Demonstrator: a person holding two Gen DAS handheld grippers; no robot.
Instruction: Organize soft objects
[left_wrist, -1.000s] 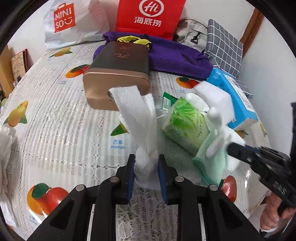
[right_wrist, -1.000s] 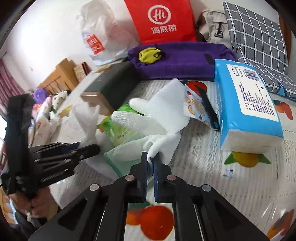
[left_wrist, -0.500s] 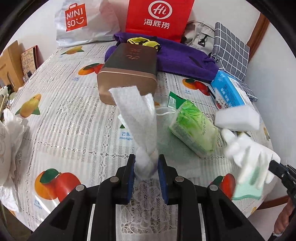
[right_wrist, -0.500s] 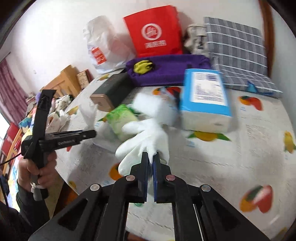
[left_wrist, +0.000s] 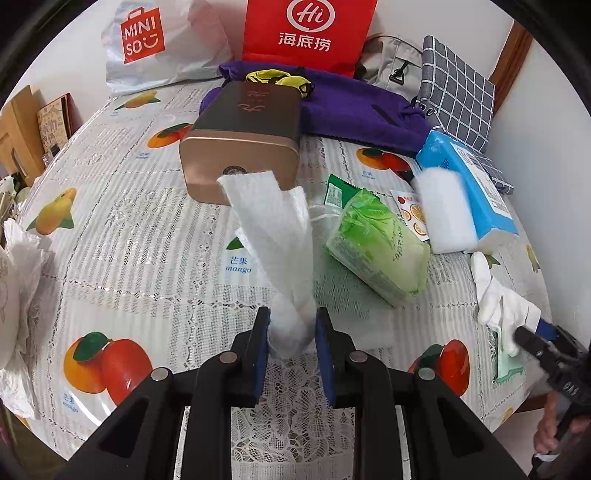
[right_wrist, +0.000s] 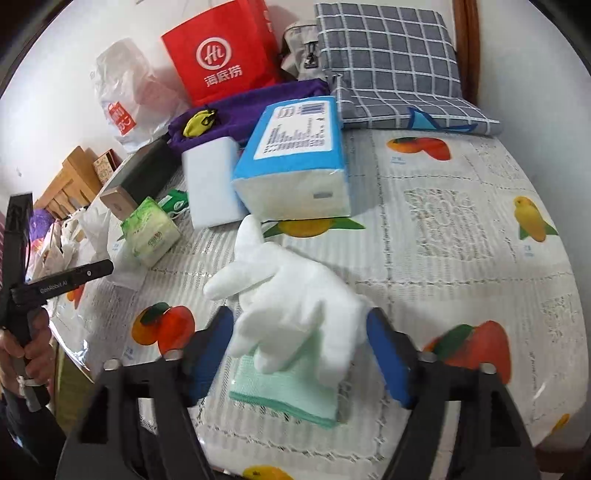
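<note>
I am holding the left gripper (left_wrist: 291, 332) clamped on the bunched lower end of a white cloth strip (left_wrist: 273, 229); the strip is standing up and leaning away from me toward the gold tin (left_wrist: 243, 147).

I am operating the right gripper (right_wrist: 299, 354) with its jaws spread wide; they have just been opening. The white glove (right_wrist: 295, 306) is lying between them on top of a folded green cloth (right_wrist: 284, 387), and neither pad appears to be pressing on the glove, so I am judging it released.

Landmark: the blue tissue pack (right_wrist: 295, 162).
- The glove and green cloth are lying on the near side of the pack, close to the table's near edge.
- The glove's long axis is running from its cuff at the right gripper to its fingertips, which are pointing toward the pack and slightly left.
- The white sponge block (right_wrist: 210, 184) is resting against the pack's left side, and the green wipes packet (right_wrist: 151, 236) is lying further left.

The right gripper is clearly the nearer one to the glove; the left gripper is occupied and well apart from the pack. I am judging that the next move is turning on backing the open jaws off along the glove's axis, away from the pack, without dragging the cuff.
</note>
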